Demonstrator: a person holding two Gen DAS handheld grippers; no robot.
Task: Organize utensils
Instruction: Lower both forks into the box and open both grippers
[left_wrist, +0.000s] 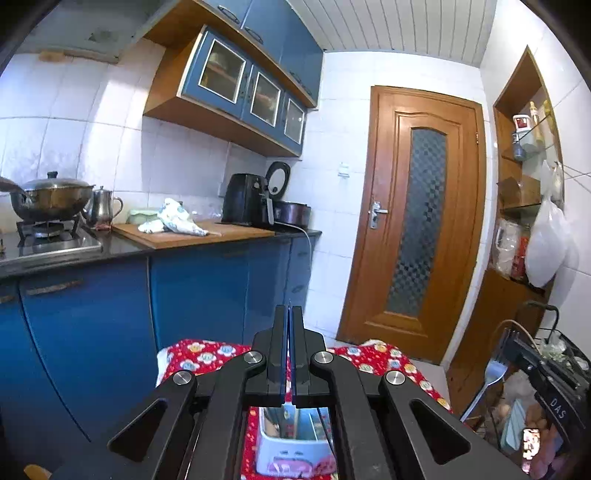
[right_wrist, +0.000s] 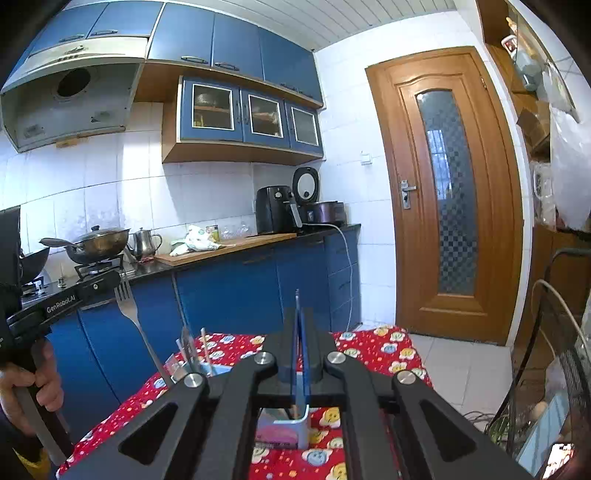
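Observation:
A white and pink utensil holder (left_wrist: 291, 454) (right_wrist: 288, 432) stands on a red flowered tablecloth (left_wrist: 207, 354) (right_wrist: 373, 347), with a knife and chopsticks (right_wrist: 190, 350) sticking up from it. A steel fork (left_wrist: 493, 373) (right_wrist: 127, 306) leans tines-up between my two grippers; its lower end is hidden behind the gripper arms. My left gripper (left_wrist: 290, 310) (right_wrist: 112, 280) hovers above the holder, shut with nothing seen between its fingers. My right gripper (right_wrist: 298, 314) (left_wrist: 511, 341) is shut too, over the holder's right corner. A thin grey sliver shows above its fingertips; I cannot tell what it is.
A hand (right_wrist: 22, 384) grips the left tool's handle. Behind the table runs a blue counter (left_wrist: 207, 280) with a wok on the stove (left_wrist: 51, 199), a kettle (right_wrist: 146, 242), a cutting board (left_wrist: 192, 236) and an air fryer (right_wrist: 275, 208). A wooden door (left_wrist: 417, 221) and a wire basket (right_wrist: 554, 350) stand right.

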